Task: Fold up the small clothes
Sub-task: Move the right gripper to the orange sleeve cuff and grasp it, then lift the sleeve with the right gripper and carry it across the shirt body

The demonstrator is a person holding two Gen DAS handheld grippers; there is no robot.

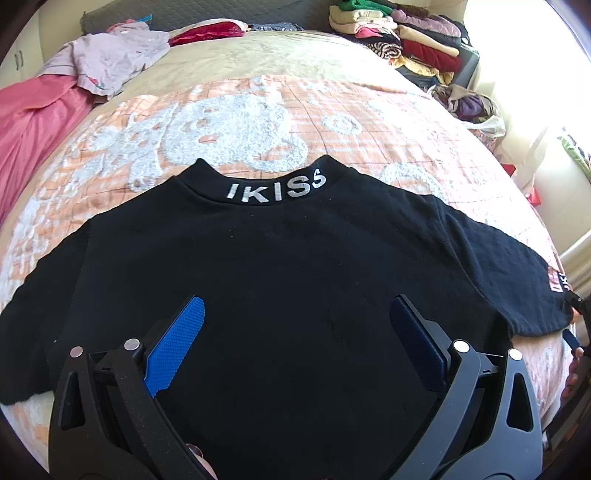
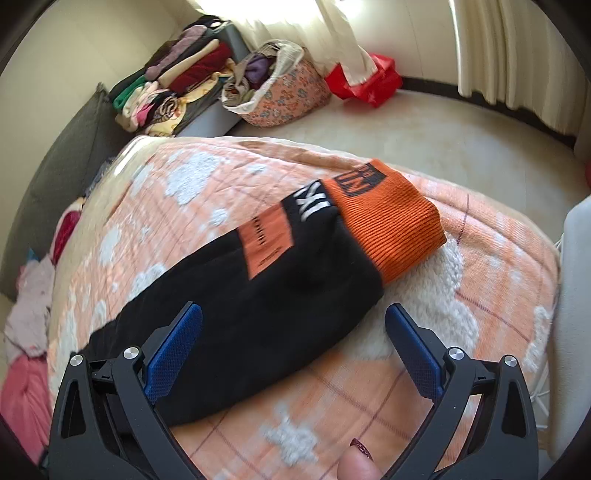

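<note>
A small black sweatshirt (image 1: 280, 266) with "IKISS" on its collar (image 1: 275, 186) lies flat on the orange-and-white blanket (image 1: 236, 122), sleeves spread to both sides. My left gripper (image 1: 295, 317) is open and empty, hovering over the shirt's body. In the right wrist view, the shirt's right sleeve (image 2: 258, 295) ends in an orange ribbed cuff (image 2: 388, 221) near the bed's edge. My right gripper (image 2: 293, 325) is open and empty, just above the lower part of that sleeve.
Pink and lilac clothes (image 1: 92, 70) lie at the bed's far left. Stacks of folded clothes (image 1: 402, 33) stand at the far right. A fabric basket (image 2: 280, 92) and a red bag (image 2: 365, 79) sit on the floor beside the bed.
</note>
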